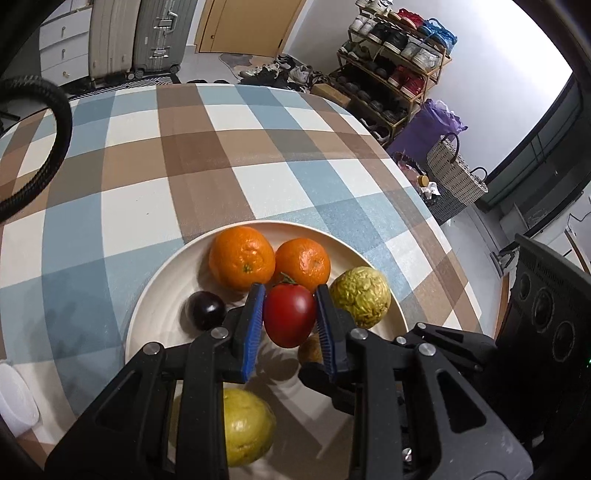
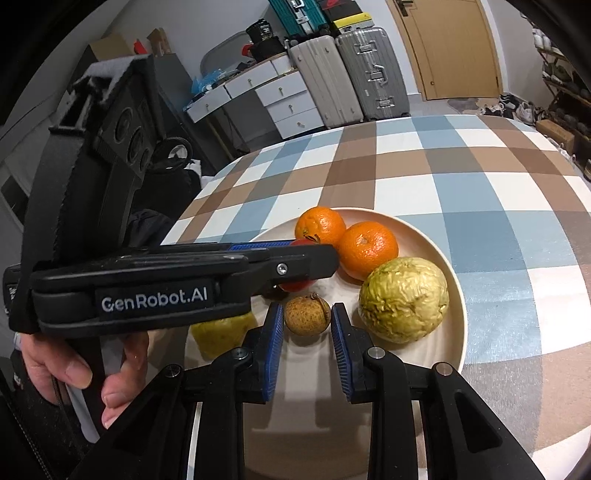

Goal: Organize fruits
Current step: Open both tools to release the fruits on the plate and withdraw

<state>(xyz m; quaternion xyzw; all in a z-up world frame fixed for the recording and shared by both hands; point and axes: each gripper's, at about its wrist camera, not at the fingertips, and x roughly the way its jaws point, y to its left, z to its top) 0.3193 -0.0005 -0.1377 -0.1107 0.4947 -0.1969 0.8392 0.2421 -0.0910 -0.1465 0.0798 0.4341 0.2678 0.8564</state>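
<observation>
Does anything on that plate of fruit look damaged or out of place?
Nothing is spilled or broken. One oddity: the yellow-green fruit near the plate's right edge has shrivelled, wrinkled skin, unlike the smooth tomato between the left gripper's fingers. The two oranges look sound.

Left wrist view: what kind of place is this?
Probably a home entryway or living area: a loaded metal shoe rack, upright hard-shell suitcases by a wooden door, and a checked-cloth table.
</observation>
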